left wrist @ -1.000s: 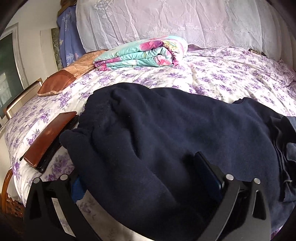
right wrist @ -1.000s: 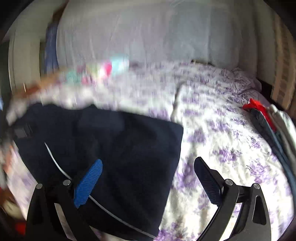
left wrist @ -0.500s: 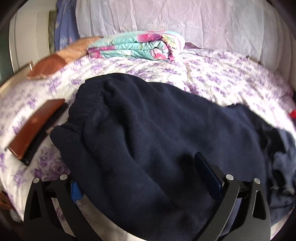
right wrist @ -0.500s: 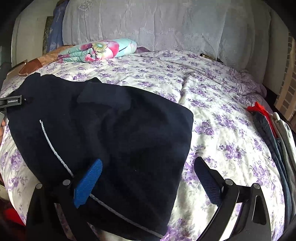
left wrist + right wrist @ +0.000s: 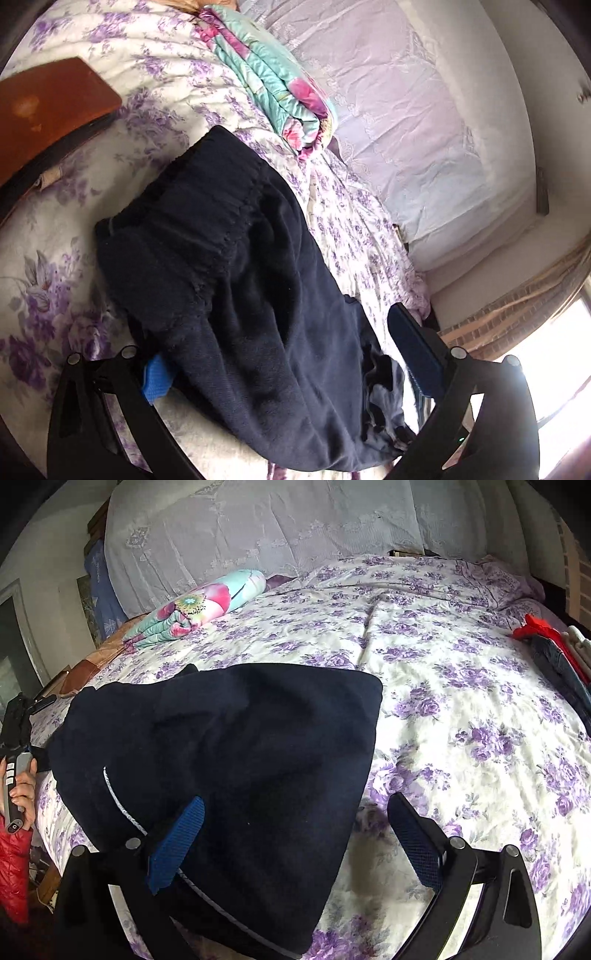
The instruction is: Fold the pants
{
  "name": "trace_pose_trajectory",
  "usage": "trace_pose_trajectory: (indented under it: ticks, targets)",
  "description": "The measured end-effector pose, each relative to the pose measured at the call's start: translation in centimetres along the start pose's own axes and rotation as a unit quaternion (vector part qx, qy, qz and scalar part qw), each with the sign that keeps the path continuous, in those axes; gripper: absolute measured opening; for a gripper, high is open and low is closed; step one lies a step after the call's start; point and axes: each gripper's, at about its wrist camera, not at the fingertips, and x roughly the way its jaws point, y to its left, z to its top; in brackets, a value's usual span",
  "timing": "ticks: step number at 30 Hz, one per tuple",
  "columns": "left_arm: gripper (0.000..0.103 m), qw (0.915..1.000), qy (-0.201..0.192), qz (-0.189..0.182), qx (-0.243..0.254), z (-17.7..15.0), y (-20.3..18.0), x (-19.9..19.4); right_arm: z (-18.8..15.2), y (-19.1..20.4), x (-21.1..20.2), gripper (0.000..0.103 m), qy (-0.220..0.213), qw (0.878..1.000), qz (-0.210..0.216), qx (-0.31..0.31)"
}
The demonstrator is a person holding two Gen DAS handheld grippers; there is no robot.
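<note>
Pants are lying folded over on the bed, dark navy, taking up the near left part of the floral sheet. Left claw is sitting wide apart with the waistband end bunched between its fingers, not pinched. Right claw is hanging apart too, left finger over the fabric, right finger over bare sheet.
</note>
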Motion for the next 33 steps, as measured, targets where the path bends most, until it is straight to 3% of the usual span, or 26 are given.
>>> trace_pose_trajectory:
  ticks: [4, 9, 11, 13, 19, 21, 24, 25, 27, 29, 32, 33]
  targets:
    - [0.098, 0.9988, -0.007, 0.040, 0.029, -0.2, -1.3, 0.9, -0.2, 0.1, -1.6, 0.099, -0.046, 0.999, 0.000, 0.000]
    - [0.098, 0.9943, -0.045, 0.084, 0.047, -0.3, -2.2, 1.9, 1.3, 0.6, -4.9, 0.098, -0.119, 0.993, 0.019, 0.012]
    - [0.098, 0.9908, -0.047, 0.103, 0.074, -0.8, -3.0, 1.9, 3.0, 2.3, -5.7, 0.092, -0.132, 0.991, 0.033, -0.008]
    - [0.098, 0.9926, -0.056, 0.088, 0.062, -1.1, -3.0, 0.3, 4.4, 4.6, -5.6, 0.083, -0.135, 0.989, 0.049, -0.033]
    - [0.098, 0.9987, -0.044, -0.004, -0.025, -0.8, 0.6, -5.1, 7.8, 14.1, -0.3, 0.043, -0.064, 0.981, 0.150, -0.103]
    - [0.098, 0.9984, -0.039, -0.019, -0.035, -0.8, 1.0, -6.1, 8.5, 17.9, 2.8, 0.037, -0.031, 0.977, 0.181, -0.109]
    - [0.098, 0.9976, -0.047, -0.011, -0.049, -0.9, 1.6, -7.1, 7.6, 24.4, 5.9, 0.037, 0.015, 0.965, 0.224, -0.139]
    - [0.098, 0.9973, -0.047, -0.009, -0.055, -0.9, 1.8, -7.3, 6.8, 26.5, 6.0, 0.043, 0.019, 0.959, 0.231, -0.162]
    - [0.098, 0.9970, -0.044, -0.013, -0.063, -0.7, 2.4, -7.4, 4.7, 31.2, 6.0, 0.052, 0.016, 0.947, 0.224, -0.230]
    - [0.098, 0.9966, -0.042, -0.014, -0.070, -0.4, 2.5, -7.3, 3.1, 34.6, 6.5, 0.052, 0.020, 0.933, 0.209, -0.294]
    - [0.098, 0.9962, -0.039, 0.002, -0.078, -0.3, 2.3, -6.9, 1.5, 36.7, 9.1, 0.052, 0.041, 0.920, 0.155, -0.357]
    - [0.098, 0.9962, -0.037, 0.010, -0.079, -0.4, 2.4, -6.9, 1.4, 36.3, 9.3, 0.051, 0.037, 0.920, 0.165, -0.353]
